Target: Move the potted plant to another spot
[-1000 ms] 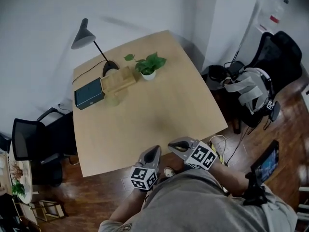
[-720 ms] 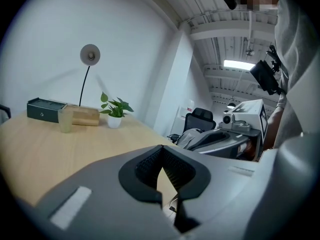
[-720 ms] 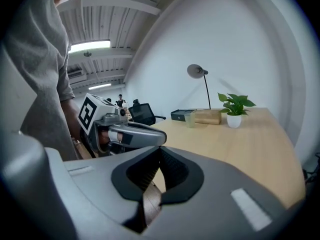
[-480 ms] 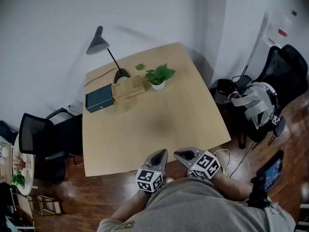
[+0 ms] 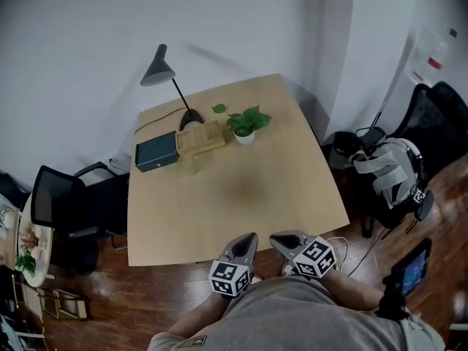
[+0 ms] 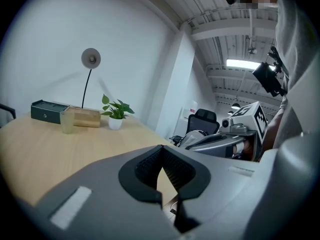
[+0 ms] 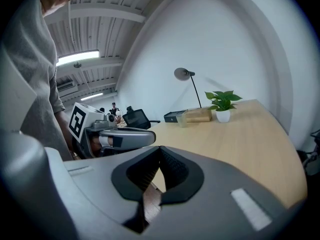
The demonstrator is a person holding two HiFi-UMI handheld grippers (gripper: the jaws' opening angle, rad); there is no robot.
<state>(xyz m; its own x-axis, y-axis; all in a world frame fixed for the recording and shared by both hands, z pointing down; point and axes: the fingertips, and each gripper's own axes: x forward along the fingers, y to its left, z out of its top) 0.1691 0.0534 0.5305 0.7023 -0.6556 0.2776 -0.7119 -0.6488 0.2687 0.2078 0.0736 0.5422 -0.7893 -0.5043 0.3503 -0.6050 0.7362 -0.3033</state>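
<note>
A small potted plant (image 5: 245,126) with green leaves in a white pot stands at the far side of the wooden table (image 5: 241,196); it also shows as the potted plant (image 6: 115,115) and the potted plant (image 7: 222,105) in the gripper views. Both grippers hang at the near table edge, far from the plant. My left gripper (image 5: 251,237) is shut and empty. My right gripper (image 5: 275,238) is shut and empty too. In the left gripper view the jaws meet at my left gripper (image 6: 162,170); in the right gripper view they meet at my right gripper (image 7: 159,167).
Left of the plant lie a wooden box (image 5: 199,137), a dark teal box (image 5: 156,152), a pale cup (image 5: 189,165) and a desk lamp (image 5: 170,79). A black chair (image 5: 66,214) stands left of the table. A chair with a bag (image 5: 398,167) stands to the right.
The head view has shifted, so the table and plant sit further right and lower in the picture. Both grippers stay shut at the near table edge, drawn slightly lower in frame.
</note>
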